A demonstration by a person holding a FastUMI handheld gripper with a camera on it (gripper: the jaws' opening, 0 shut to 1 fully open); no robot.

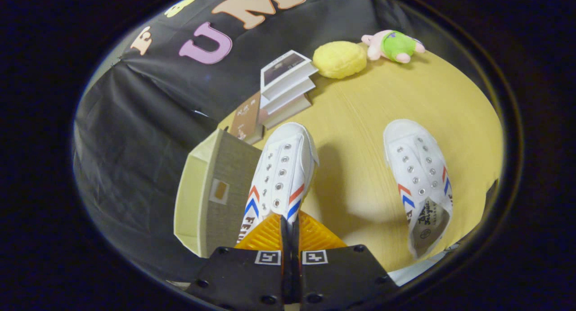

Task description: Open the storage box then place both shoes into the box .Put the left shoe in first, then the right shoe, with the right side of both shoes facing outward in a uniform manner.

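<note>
Storage box (211,191) sits left of centre in the frame, at the counter's edge, and we see its olive fabric side with a small label window and a paler flap or face on its left. We cannot tell from here whether it is open or closed; the opening is not visible.

One white shoe (281,176) with red and blue chevrons is held just ahead of the gripper (290,232), toe pointing away, beside and partly over the box's right edge. The gripper's fingers are nearly together, clamped on the heel end of this shoe, as far as we can see. We judge the shoe lifted off the counter: it throws a shadow to its right. Which foot it is, we cannot say for sure.

Second shoe (420,180) lies on the yellow counter (360,122), right of centre, well apart from the box, toe away, insole showing.

Progress, our read: first shoe grasped and being carried toward the box, not yet inside. Left to do: seat it in the box, then fetch the second shoe and set it in with matching orientation.

Beyond the shoes: stack of books (283,88) near the top centre, yellow sponge-like lump (339,59) beside it, pink and green plush toy (393,45) at upper right.
</note>
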